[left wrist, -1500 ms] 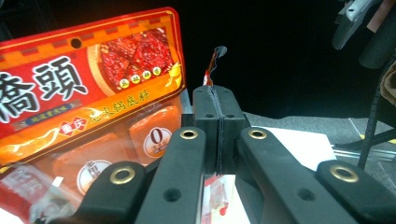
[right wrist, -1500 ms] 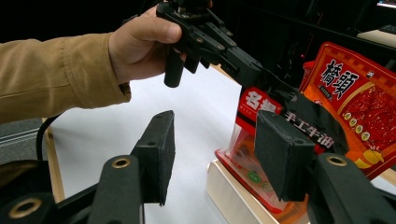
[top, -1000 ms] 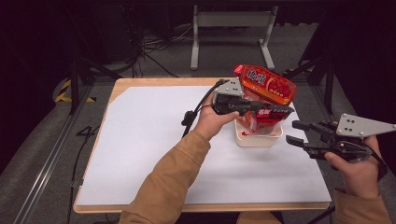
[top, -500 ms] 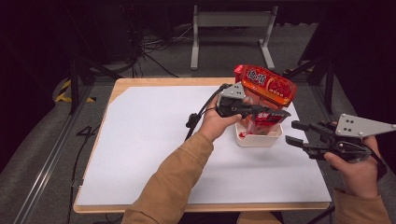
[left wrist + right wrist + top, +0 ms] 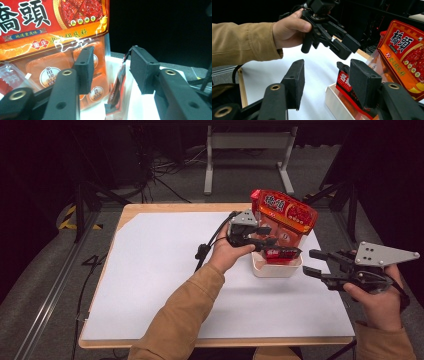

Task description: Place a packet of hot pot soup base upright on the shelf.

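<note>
1. High view: my left gripper [image 5: 280,249] hangs over the white tray [image 5: 276,268] holding the red seasoning bag [image 5: 285,217]; my right gripper [image 5: 316,263], unclenched, waits beside.
2. Left gripper view: jaws parted around a small sachet [image 5: 117,87]; I should centre it before squeezing.
3. Right gripper view: jaws agape, grasping nothing.

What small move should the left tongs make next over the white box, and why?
Probably close on the small red packet: the left tongs are open, the packet stands upright between the jaws in the white box, and the right tongs wait open, off to the side.

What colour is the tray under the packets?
White tray, clearest in the high view.
</note>
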The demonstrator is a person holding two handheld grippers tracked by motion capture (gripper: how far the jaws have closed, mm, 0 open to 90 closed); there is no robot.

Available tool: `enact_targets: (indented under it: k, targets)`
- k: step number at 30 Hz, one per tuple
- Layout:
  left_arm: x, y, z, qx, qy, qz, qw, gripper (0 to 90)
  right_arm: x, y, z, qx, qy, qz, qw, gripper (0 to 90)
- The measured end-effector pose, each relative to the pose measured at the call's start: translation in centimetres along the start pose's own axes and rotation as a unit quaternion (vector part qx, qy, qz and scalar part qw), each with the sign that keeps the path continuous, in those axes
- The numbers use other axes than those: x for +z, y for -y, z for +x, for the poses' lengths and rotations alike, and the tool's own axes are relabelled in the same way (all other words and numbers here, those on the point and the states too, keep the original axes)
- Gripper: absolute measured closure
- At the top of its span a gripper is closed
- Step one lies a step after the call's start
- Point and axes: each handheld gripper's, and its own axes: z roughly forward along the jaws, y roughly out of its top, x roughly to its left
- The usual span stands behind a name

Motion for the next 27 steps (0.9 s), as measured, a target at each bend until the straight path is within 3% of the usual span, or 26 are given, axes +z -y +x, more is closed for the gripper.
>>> enact_targets:
  k: [9,20,27]
  targets:
    - [-2.7,0.1,-0.5,-0.011,-0.02,-0.006,0.9997,36.8,0.7,0.1,-0.5,0.009,0.002,0.002,1.0,44.5]
    - [-7.4,0.7,-1.9,-0.007,-0.058,0.002,0.9983,28.9,1.8,0.7,-2.0,0.027,0.012,0.007,0.9995,42.0]
    - [-10.5,1.7,-2.5,-0.011,-0.083,0.008,0.9964,24.8,2.0,1.4,-2.6,0.043,0.034,0.01,0.9984,37.7]
